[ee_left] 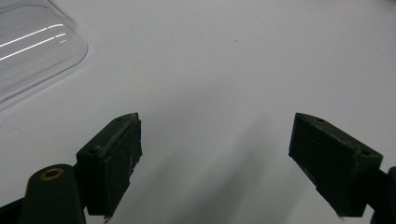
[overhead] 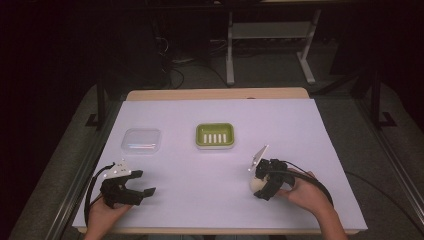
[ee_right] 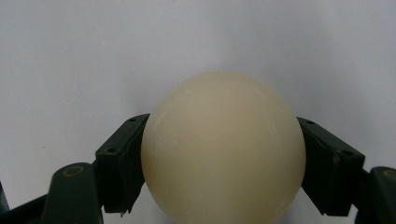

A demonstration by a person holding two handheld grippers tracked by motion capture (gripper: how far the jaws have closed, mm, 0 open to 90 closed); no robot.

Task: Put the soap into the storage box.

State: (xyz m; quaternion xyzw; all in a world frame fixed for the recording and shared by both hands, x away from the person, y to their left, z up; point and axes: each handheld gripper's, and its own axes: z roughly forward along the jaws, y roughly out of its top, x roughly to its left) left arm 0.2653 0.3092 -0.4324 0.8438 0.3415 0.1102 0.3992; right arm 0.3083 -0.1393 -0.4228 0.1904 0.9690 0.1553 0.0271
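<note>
A white-covered wooden table (overhead: 300,125) carries a clear plastic lid (overhead: 142,140) well left of a green slotted soap dish (overhead: 215,135).

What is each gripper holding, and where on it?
Right gripper: a cream soap, jaws on its two opposite sides. Left gripper: open, holding nothing.

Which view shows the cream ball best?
The right gripper view: the ball is close and large there, between the two jaws of the right hand-held gripper. In the high view it is a small pale patch partly hidden under that gripper. The left gripper view gives nothing of it.
</note>
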